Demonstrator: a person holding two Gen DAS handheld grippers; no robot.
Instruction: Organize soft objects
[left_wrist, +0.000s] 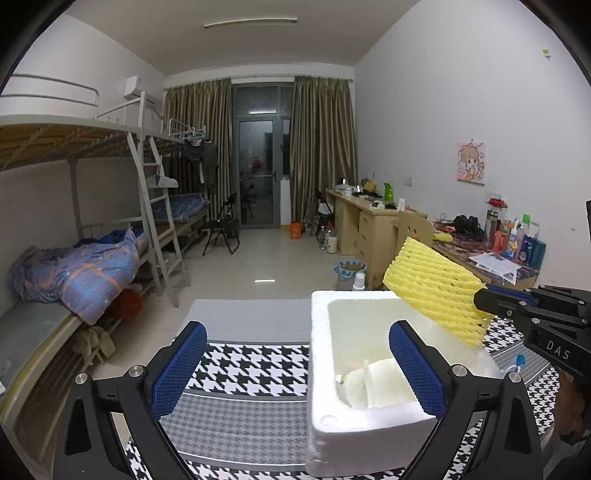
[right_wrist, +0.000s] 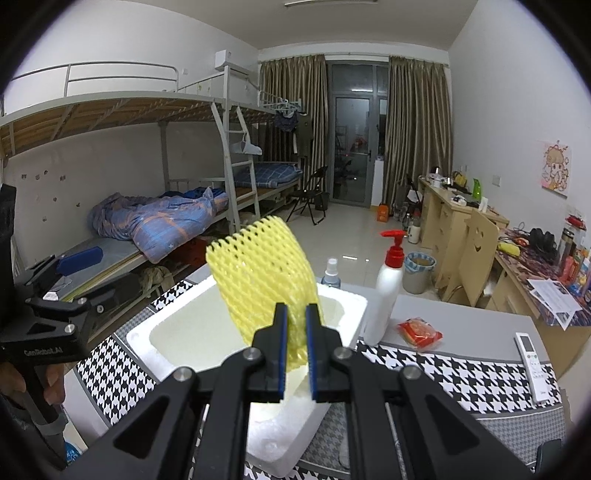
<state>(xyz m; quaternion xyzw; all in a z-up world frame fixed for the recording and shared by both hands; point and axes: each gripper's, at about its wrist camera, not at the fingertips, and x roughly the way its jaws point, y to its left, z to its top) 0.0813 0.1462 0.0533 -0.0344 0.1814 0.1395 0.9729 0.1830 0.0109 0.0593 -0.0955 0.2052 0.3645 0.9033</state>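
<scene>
Yellow foam net (right_wrist: 264, 280) pinched by right tool (right_wrist: 296, 328) | left tool (left_wrist: 295, 373) wide, empty | pump bottle (right_wrist: 388, 295) only in right view

The left gripper (left_wrist: 297, 369) has its fingers spread wide and empty, while the right gripper (right_wrist: 296, 325) is clamped.

Matte black angular left gripper (left_wrist: 295, 373) and right gripper (right_wrist: 296, 354) — blue ribbed pads on the fingers (left_wrist: 181, 369), silver round screws, white lettering along the frames.
</scene>
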